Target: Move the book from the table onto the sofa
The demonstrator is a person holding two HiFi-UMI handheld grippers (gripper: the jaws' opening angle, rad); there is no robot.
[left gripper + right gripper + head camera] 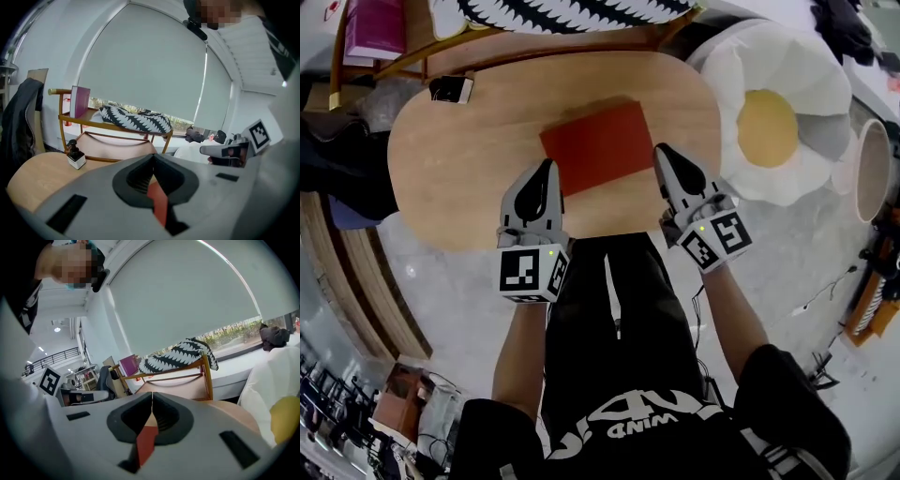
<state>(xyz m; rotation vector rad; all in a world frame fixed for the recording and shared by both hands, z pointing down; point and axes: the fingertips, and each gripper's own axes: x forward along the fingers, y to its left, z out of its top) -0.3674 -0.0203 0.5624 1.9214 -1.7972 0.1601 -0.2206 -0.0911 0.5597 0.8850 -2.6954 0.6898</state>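
Observation:
A red book (598, 146) lies flat near the middle of the oval wooden table (469, 150). My left gripper (547, 166) hovers over the book's near left corner, jaws shut and empty. My right gripper (661, 150) hangs at the book's near right edge, also shut with nothing held. In the left gripper view a sliver of the red book (158, 202) shows through the slot behind the closed jaws; the right gripper view shows the same book (146, 441). The wooden-framed sofa (112, 136) with a black-and-white cushion (136, 119) stands beyond the table.
A small dark bottle on a white base (452, 89) stands at the table's far left. A fried-egg shaped cushion (778, 117) lies to the right of the table. A pink book (78, 101) stands on the sofa's left end. A dark jacket (21, 117) hangs at the left.

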